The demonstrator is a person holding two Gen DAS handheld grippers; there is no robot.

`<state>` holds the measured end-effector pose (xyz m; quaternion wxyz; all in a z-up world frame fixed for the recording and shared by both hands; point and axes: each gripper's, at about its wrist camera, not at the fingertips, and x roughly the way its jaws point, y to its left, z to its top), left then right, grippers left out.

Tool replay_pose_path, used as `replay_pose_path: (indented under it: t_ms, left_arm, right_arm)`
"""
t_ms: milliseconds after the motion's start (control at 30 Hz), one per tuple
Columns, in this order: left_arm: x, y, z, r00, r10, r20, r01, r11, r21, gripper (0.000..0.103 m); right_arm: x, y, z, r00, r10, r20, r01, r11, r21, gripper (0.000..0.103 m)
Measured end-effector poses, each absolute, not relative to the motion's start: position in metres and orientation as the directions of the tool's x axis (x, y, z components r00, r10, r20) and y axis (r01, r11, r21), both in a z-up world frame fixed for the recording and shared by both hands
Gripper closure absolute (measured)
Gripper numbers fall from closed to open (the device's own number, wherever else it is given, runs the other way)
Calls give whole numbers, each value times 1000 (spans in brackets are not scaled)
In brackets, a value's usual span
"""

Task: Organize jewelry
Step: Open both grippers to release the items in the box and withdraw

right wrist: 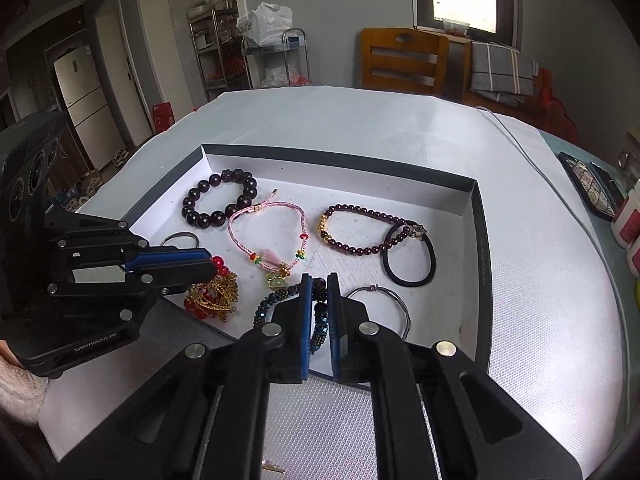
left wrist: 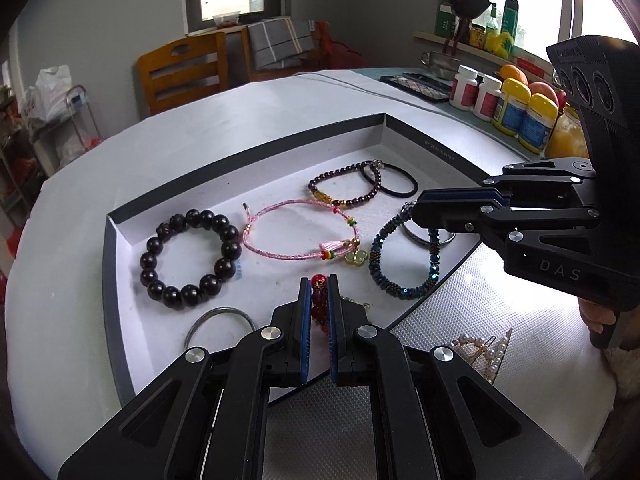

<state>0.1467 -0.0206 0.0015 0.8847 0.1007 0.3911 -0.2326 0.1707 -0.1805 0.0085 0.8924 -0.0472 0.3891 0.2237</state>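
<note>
Because each piece goes into the tray (right wrist: 476, 240), the left gripper (left wrist: 319, 304) pinches the red-and-gold ornament (right wrist: 212, 296) near its front edge, while the right gripper (right wrist: 319, 304) clamps the blue beaded bracelet (left wrist: 400, 256).

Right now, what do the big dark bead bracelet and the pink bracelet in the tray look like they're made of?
Big dark bead bracelet: probably polished wood, possibly stone; round, near-black beads with soft glints. Pink bracelet: braided cord, judging by its twisted weave, with a small gold-coloured clasp.
</note>
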Motion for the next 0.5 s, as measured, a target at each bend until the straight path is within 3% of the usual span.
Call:
replay_pose_path:
  t_ms: [300, 433, 500]
  left_arm:
    - [149, -19, 2, 580, -351, -735, 489, 872, -30, 94]
    - [149, -17, 2, 583, -348, -734, 479, 877, -35, 85]
    - [148, -16, 4, 591, -353, -726, 477, 878, -38, 78]
  right_arm:
    - [170, -178, 3, 578, 347, -738, -440, 895, 76, 96]
    - [171, -182, 4, 577, 355, -735, -435, 896, 91, 95]
    - [171, -183, 6, 583, 362, -728, -434, 896, 99, 90]
